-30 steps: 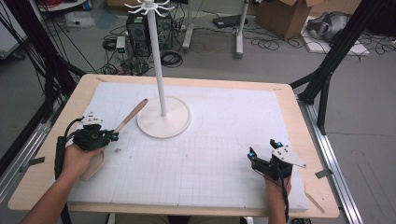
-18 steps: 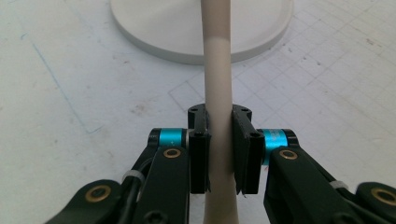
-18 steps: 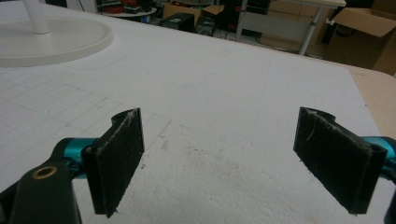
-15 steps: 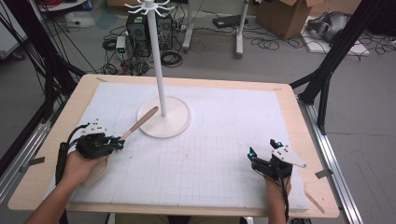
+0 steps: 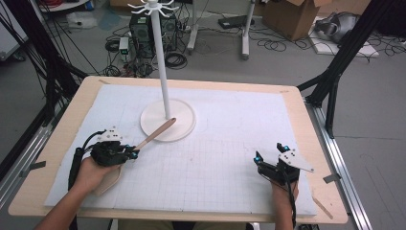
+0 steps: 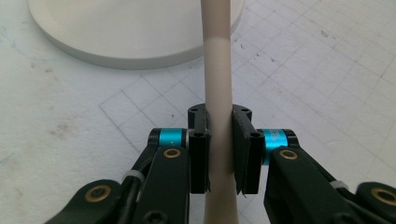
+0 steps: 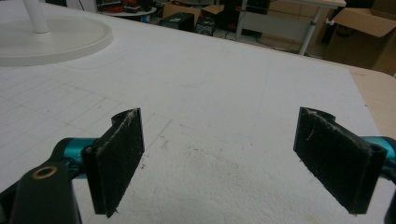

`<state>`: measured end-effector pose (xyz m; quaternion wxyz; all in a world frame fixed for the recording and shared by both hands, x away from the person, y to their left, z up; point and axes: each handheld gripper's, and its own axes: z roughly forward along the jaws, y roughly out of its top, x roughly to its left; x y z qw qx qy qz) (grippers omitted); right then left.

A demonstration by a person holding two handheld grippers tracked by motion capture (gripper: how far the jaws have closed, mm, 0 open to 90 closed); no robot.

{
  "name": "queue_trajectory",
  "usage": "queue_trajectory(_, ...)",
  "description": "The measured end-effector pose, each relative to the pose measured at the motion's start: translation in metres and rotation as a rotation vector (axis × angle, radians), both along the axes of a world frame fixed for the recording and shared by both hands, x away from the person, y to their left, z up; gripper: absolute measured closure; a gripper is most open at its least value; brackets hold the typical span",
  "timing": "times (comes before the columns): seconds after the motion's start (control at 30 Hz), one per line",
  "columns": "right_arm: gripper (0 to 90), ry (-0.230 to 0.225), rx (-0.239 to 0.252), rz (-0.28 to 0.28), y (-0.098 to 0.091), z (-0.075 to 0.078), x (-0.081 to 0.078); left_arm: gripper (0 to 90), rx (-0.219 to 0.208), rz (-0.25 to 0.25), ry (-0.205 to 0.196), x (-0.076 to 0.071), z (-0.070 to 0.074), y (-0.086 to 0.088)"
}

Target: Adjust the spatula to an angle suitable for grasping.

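My left gripper [image 5: 133,152] is shut on the handle of a light wooden spoon [image 5: 155,134] at the table's left front. The handle points up and right, and its tip lies over the round base [image 5: 184,122] of a white hook stand [image 5: 160,57]. The spoon's broad end [image 5: 109,179] sticks out under the hand. In the left gripper view both pads [image 6: 243,140] press on the wooden handle [image 6: 218,70], with the base [image 6: 116,32] just ahead. My right gripper [image 5: 268,150] rests at the front right, open with nothing between its jaws [image 7: 219,135].
A white gridded mat [image 5: 230,143] covers the wooden table [image 5: 306,120]. The stand's tall pole rises from the base at centre left and carries hooks at its top [image 5: 153,7]. Cables, a computer case and boxes lie on the floor beyond the table.
My left gripper has moved right and toward the front edge with the spoon, and the handle's tip now lies over the stand's base. The right gripper has stayed put.
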<state>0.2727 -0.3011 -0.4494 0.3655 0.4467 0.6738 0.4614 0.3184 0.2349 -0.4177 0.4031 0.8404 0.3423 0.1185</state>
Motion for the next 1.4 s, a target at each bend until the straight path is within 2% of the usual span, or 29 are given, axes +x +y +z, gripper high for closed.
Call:
queue_trajectory(0.17, 14.6, 0.004, -0.001, 0.002, 0.001, 0.000, 0.000, 78.2, 0.003, 0.015, 0.029, 0.001, -0.004, -0.009)
queue_trajectory(0.23, 14.6, 0.004, -0.006, -0.001, 0.001, 0.000, 0.000, 78.2, -0.002, -0.025, 0.034, -0.002, -0.005, -0.017)
queue_trajectory(0.27, 14.6, 0.004, -0.006, -0.001, 0.001, 0.000, 0.000, 78.2, -0.002, -0.025, 0.034, -0.002, -0.005, -0.017)
queue_trajectory(0.4, 14.6, 0.001, -0.007, 0.000, 0.001, 0.000, 0.001, 78.1, 0.037, -0.079, 0.032, -0.003, -0.006, -0.030)
queue_trajectory(0.67, 14.6, 0.003, -0.007, 0.000, 0.001, 0.000, 0.000, 78.1, 0.075, -0.082, 0.076, -0.005, -0.016, -0.045)
queue_trajectory(0.77, 14.6, 0.001, -0.008, 0.001, 0.001, 0.000, 0.001, 78.2, 0.064, -0.076, 0.088, -0.005, -0.015, -0.047)
queue_trajectory(0.83, 14.6, 0.001, -0.008, 0.000, 0.001, 0.000, 0.001, 78.2, 0.057, -0.102, 0.078, -0.007, -0.013, -0.050)
queue_trajectory(0.9, 14.6, -0.001, -0.010, 0.001, 0.001, 0.000, 0.001, 78.1, 0.069, -0.144, 0.065, -0.009, -0.011, -0.054)
queue_trajectory(1.03, 14.6, -0.002, -0.011, 0.001, 0.001, 0.000, 0.001, 78.2, 0.081, -0.217, 0.060, -0.010, -0.011, -0.064)
queue_trajectory(1.1, 14.6, -0.001, -0.010, 0.002, 0.001, 0.000, 0.001, 78.1, 0.085, -0.231, 0.065, -0.010, -0.012, -0.069)
queue_trajectory(1.2, 14.6, 0.001, -0.008, 0.001, 0.001, 0.000, 0.000, 78.1, 0.096, -0.228, 0.081, -0.008, -0.014, -0.079)
queue_trajectory(1.4, 14.6, -0.002, -0.013, 0.003, 0.001, 0.000, 0.001, 78.1, 0.106, -0.213, 0.093, -0.007, -0.015, -0.082)
